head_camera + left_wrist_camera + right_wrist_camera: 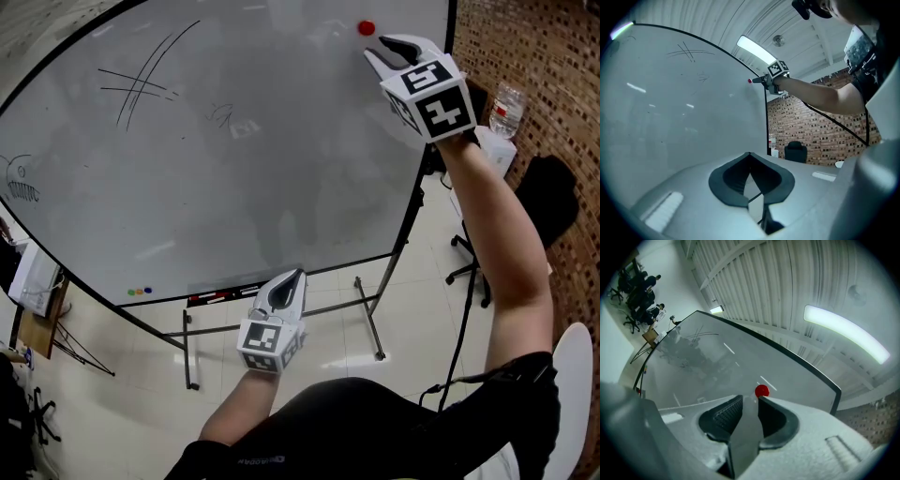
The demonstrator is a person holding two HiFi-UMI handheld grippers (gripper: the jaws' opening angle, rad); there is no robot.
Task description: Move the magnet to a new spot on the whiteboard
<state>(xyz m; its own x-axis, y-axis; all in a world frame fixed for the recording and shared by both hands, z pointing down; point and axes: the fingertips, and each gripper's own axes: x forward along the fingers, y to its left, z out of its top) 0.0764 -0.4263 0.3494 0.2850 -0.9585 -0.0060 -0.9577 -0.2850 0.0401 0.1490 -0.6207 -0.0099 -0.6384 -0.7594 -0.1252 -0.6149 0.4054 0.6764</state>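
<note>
A small red round magnet [367,28] sticks to the whiteboard [234,159] near its upper right corner. My right gripper [377,49] is raised to it, its tips just below and right of the magnet. In the right gripper view the jaws stand apart with an empty gap, and the magnet [761,391] sits just past the right jaw's tip, outside the right gripper [750,398]. My left gripper [287,284] hangs low in front of the board's bottom edge, tips together and empty. The left gripper view shows the left gripper [749,154] shut, with the right gripper [761,80] and magnet [750,80] far off.
Pen scribbles mark the board's upper left [141,80]. Small coloured magnets [140,292] and a marker tray [225,296] lie along its bottom edge. A brick wall [544,56], a water bottle [506,108] and a black chair [548,192] stand at the right. Seated people [644,291] are far left.
</note>
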